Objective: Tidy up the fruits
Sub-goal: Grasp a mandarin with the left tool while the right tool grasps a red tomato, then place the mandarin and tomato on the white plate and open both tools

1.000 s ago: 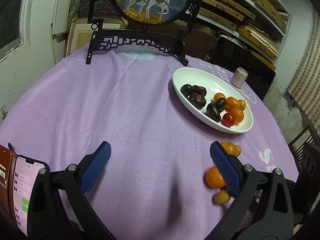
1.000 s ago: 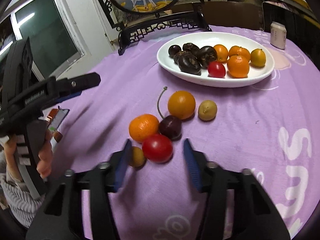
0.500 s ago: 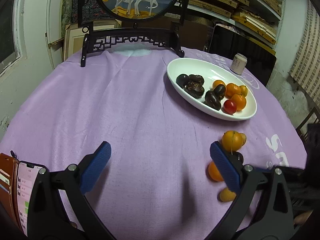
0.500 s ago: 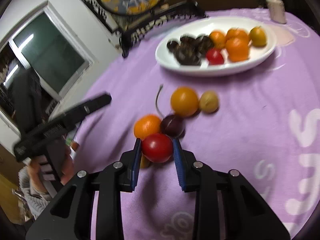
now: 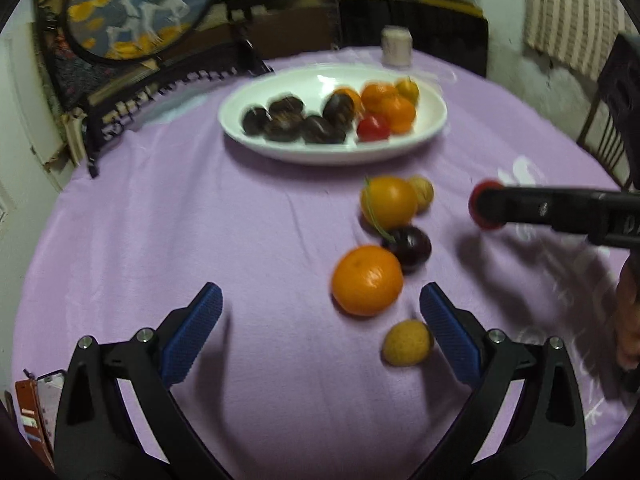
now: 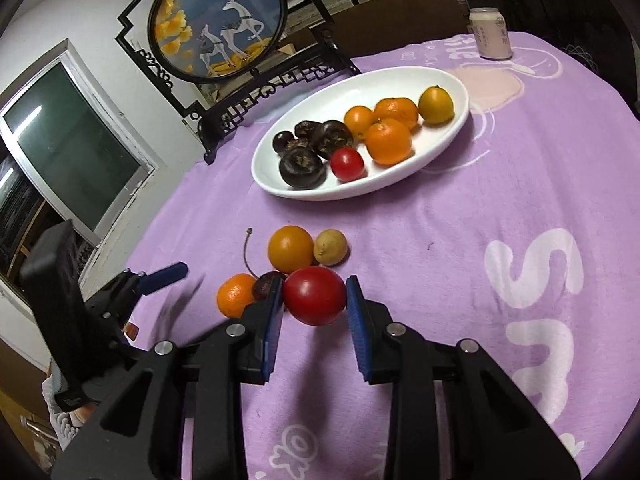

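At far left in the right wrist view the left tongs were largely cut off, only one blue pad showing; the left wrist view showed them spread wide apart and empty above the purple tabletop. A phone lay cut off at that view's lower left corner.

Five loose fruits lay on the cloth: two oranges, one near the left tongs and one farther back; one dark cherry between them, its stem running up across the farther orange; and two small yellow fruits, one just beside the left tongs' right pad, one touching the farther orange. In the right wrist view the cherry was half hidden behind a pad.

The white plate, long axis running lower left to upper right in the right wrist view, held four dark fruits, one red, three orange and one yellow; in the left wrist view they were blurred.

The right tongs were clamped on a tomato, lifted off the cloth, near the loose fruits; from the left wrist view it was mostly hidden behind a finger.

A can stood at the tabletop's far right edge.
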